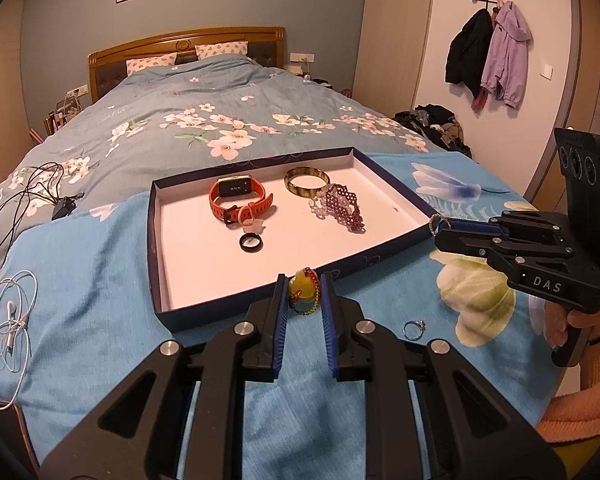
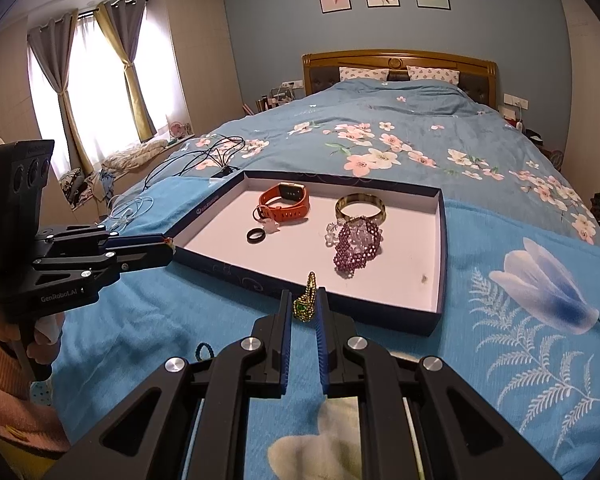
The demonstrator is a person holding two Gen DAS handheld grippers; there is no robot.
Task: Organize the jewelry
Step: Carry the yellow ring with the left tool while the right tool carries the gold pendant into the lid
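My left gripper (image 1: pixel 305 284) is shut on a yellow-green pendant (image 1: pixel 302 290) with a red and green beaded cord, held just in front of the near wall of the tray (image 1: pixel 204 268). The tray is a dark blue box lid with a white floor. My right gripper (image 2: pixel 305 294) is shut on a gold ring with a green stone (image 2: pixel 305 304), near the tray's near wall (image 2: pixel 442 248). In the tray lie an orange smartwatch (image 1: pixel 236 200), an amber bangle (image 1: pixel 306 180), a purple beaded bracelet (image 1: pixel 346 206) and a black ring (image 1: pixel 251 242).
A silver ring (image 1: pixel 414 329) lies on the blue flowered blanket to the right of my left fingers. A dark beaded loop (image 2: pixel 204 350) lies left of my right gripper. White earphones (image 1: pixel 10 320) and black cables (image 1: pixel 32 192) lie at the left of the bed.
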